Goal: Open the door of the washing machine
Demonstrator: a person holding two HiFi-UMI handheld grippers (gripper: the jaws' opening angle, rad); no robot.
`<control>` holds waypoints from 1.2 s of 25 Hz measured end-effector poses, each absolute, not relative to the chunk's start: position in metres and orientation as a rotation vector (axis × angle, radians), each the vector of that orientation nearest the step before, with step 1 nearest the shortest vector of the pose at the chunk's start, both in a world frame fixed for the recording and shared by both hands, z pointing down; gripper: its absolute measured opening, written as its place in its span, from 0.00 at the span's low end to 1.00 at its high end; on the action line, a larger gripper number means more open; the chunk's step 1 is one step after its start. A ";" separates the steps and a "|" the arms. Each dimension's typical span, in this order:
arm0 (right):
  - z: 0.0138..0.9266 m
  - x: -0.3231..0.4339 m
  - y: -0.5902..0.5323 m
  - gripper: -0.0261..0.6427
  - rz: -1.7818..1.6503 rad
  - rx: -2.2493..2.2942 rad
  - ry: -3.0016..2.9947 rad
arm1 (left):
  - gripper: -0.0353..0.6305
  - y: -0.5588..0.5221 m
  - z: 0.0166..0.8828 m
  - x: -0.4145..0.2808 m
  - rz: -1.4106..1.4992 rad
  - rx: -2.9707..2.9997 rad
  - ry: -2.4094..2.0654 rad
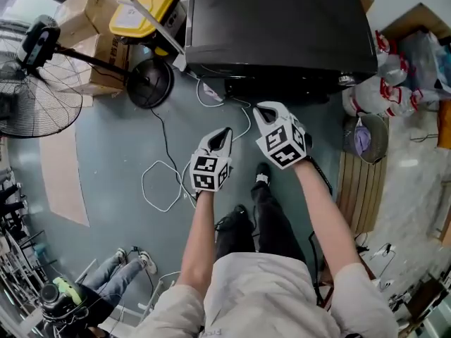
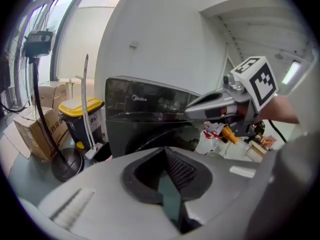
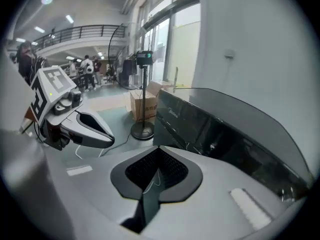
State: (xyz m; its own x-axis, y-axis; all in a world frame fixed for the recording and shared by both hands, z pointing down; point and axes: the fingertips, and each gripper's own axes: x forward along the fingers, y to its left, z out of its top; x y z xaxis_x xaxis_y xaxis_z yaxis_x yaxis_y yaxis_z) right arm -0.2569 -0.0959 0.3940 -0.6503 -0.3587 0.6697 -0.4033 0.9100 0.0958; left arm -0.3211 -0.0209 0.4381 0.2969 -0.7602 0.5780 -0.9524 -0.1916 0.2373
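Observation:
A black front-loading washing machine (image 1: 282,27) stands on the floor ahead of me; its round door (image 2: 159,140) looks closed in the left gripper view. My left gripper (image 1: 224,134) hovers over the floor short of the machine's front, jaws shut with nothing in them. My right gripper (image 1: 262,110) is beside it, slightly closer to the machine, also shut and empty. The left gripper view looks over its own shut jaws (image 2: 164,151) at the machine and the right gripper (image 2: 192,111). From the right gripper view, its shut jaws (image 3: 157,151) point at the machine's top edge (image 3: 225,134), with the left gripper (image 3: 107,134) alongside.
A standing fan (image 1: 35,90) and its round base (image 1: 149,83) sit left of the machine, with a yellow-lidded bin (image 1: 144,9) and cardboard boxes behind. White cable (image 1: 165,182) loops on the floor. Plastic bags (image 1: 380,94) and a wooden pallet (image 1: 363,189) lie right. A person's legs (image 1: 120,270) show lower left.

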 end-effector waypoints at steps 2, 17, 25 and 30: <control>0.407 -0.272 -0.102 0.04 -0.023 0.483 -2.286 | 0.14 -0.033 0.452 -0.325 0.430 2.018 -1.509; 0.508 -0.319 -0.128 0.04 -0.367 0.352 -2.017 | 0.14 -0.089 0.560 -0.381 0.540 2.166 -1.306; 0.528 -0.338 -0.128 0.09 -0.454 0.325 -1.946 | 0.15 -0.114 0.592 -0.384 0.630 2.289 -1.175; 0.539 -0.344 -0.128 0.16 -0.509 0.256 -1.882 | 0.26 -0.126 0.601 -0.376 0.657 2.368 -1.105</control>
